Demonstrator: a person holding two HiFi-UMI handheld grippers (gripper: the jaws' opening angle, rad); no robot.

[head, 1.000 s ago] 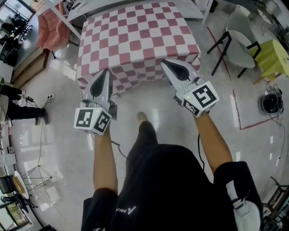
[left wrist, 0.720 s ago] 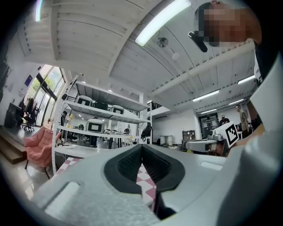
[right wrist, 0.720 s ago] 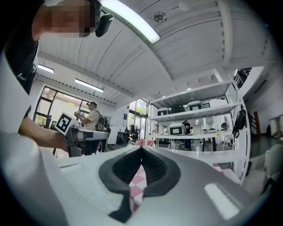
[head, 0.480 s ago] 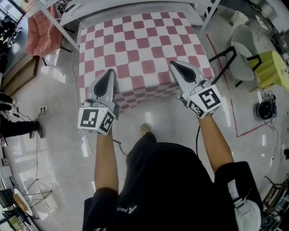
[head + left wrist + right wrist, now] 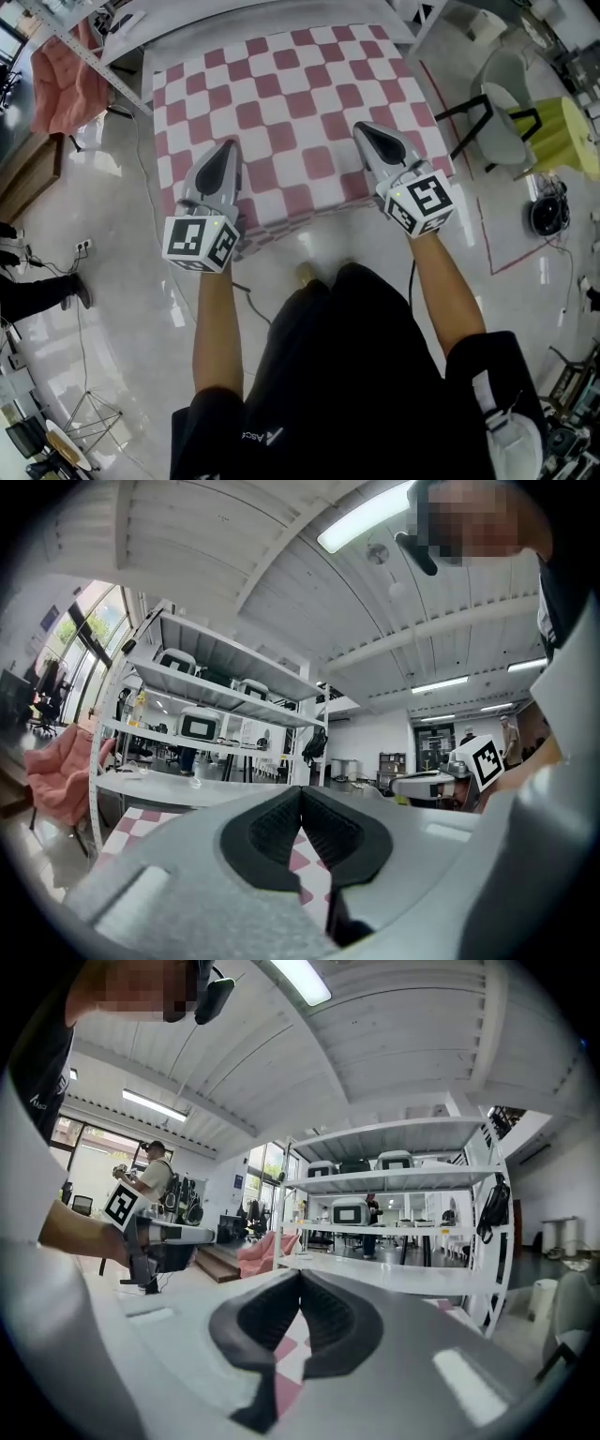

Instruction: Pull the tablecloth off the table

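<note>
The pink-and-white checked tablecloth (image 5: 281,103) covers the table and hangs over its near edge. My left gripper (image 5: 228,147) is held above the cloth's near-left part, jaws shut with nothing between them. My right gripper (image 5: 362,129) hovers over the near-right part, also shut and empty. In the left gripper view the closed pads (image 5: 298,829) meet above a strip of checked cloth (image 5: 131,819). In the right gripper view the pads (image 5: 298,1314) are pressed together, and the left gripper (image 5: 173,1234) shows at the left. Neither gripper holds the cloth.
A white chair with black legs (image 5: 502,122) and a yellow seat (image 5: 567,136) stand right of the table. A pink cloth (image 5: 61,80) hangs at the far left. A white shelving rack (image 5: 216,696) stands beyond the table. Red tape lines (image 5: 511,258) mark the floor at the right.
The person has stepped closer to the table. Both shut grippers, earlier over the floor before the table's near edge, now hang over the near part of the cloth.
</note>
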